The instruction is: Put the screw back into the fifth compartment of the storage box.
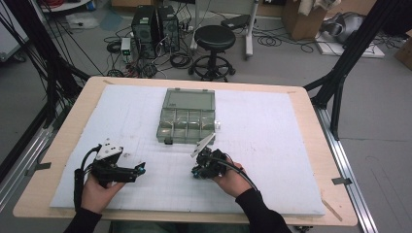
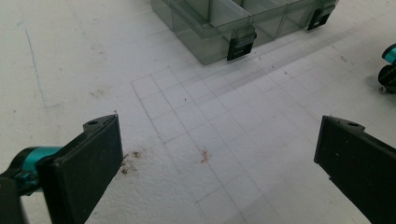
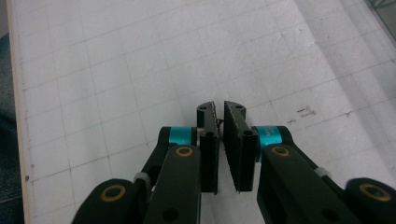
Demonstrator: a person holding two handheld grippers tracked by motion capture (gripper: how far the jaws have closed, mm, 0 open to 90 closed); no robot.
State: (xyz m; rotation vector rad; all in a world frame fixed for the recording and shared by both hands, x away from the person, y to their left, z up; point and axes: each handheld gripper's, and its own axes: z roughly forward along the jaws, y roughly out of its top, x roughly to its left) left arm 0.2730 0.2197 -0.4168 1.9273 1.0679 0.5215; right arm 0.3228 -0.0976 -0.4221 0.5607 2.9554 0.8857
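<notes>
Clear plastic compartment box (image 1: pixel 186 116) lies open on white foam sheet (image 1: pixel 272 145).

Layout on the desk (image 1: pixel 301 104)

A compartment box (image 1: pixel 187 116) sits on the foam mat (image 1: pixel 272 145), behind both grippers; left gripper (image 1: pixel 138 170) lies near-left, right gripper (image 1: pixel 195 171) near-centre, well apart.

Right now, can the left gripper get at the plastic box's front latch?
Probably yes: the left gripper is open, and only bare white mat lies between it and the box latch.
</notes>
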